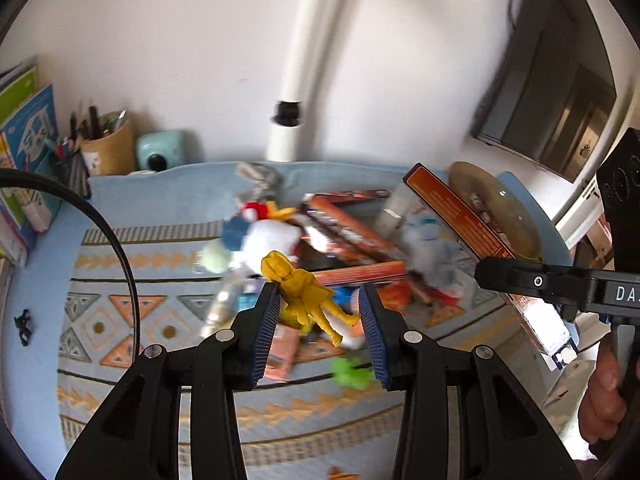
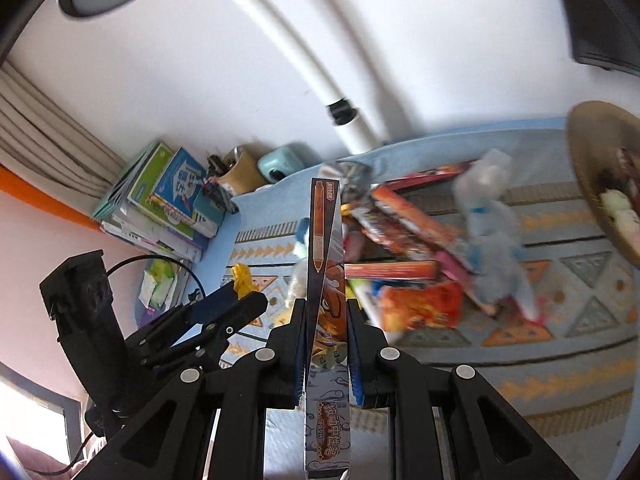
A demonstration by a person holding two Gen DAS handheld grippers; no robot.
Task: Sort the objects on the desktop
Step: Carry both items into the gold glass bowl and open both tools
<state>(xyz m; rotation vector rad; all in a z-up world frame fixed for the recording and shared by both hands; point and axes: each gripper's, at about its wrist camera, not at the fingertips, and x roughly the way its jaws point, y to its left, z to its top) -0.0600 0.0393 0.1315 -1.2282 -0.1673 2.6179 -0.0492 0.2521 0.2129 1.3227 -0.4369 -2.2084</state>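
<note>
My left gripper (image 1: 319,294) holds a yellow toy figure (image 1: 306,294) between its blue pads, lifted above the patterned mat (image 1: 120,320); the figure also shows in the right wrist view (image 2: 243,276). My right gripper (image 2: 326,312) is shut on a long flat pen box (image 2: 326,240) with orange print, held upright; it also shows in the left wrist view (image 1: 472,224). Below lies a blurred pile of toys and orange boxes (image 1: 340,236), with a white plush (image 1: 268,240) and a grey-blue plush (image 2: 492,232).
Books (image 2: 168,196) are stacked at the left, beside a pen cup (image 1: 106,144) and a teal device (image 1: 164,154). A woven basket (image 2: 604,176) stands at the right. A small dark figure (image 1: 24,326) and a green toy (image 1: 350,372) lie on the mat.
</note>
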